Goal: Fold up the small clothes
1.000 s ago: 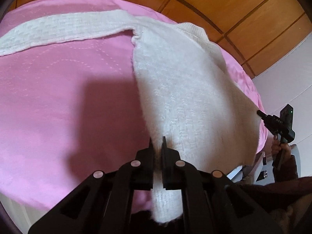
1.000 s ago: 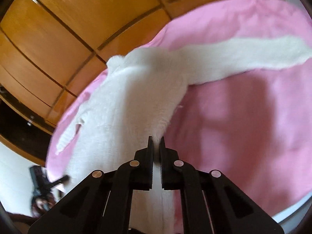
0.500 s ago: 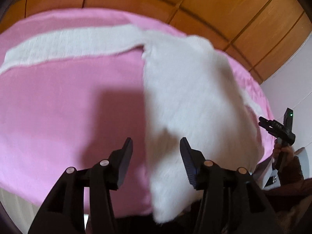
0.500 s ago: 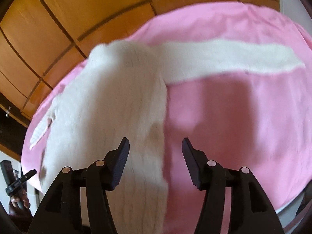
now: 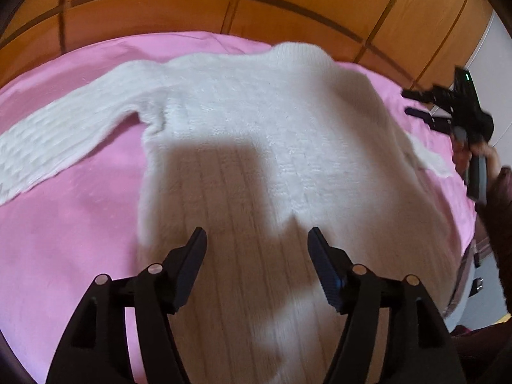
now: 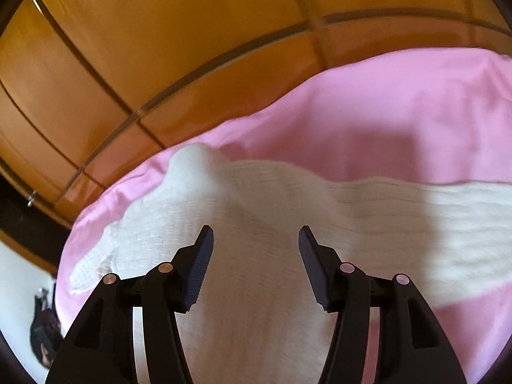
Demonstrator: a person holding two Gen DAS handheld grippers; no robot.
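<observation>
Left wrist view: white sweater (image 5: 256, 147) lies beneath the left tool (image 5: 257, 240), jaws opening, empty.

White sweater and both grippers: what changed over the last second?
Both grippers let go of the white sweater: the left gripper and right gripper, shut on its hem edge a second ago, now stand apart above it, the left's jaws opening further. Both views shifted across the sweater's body. The sweater stays spread flat on the pink sheet, sleeves out.
</observation>
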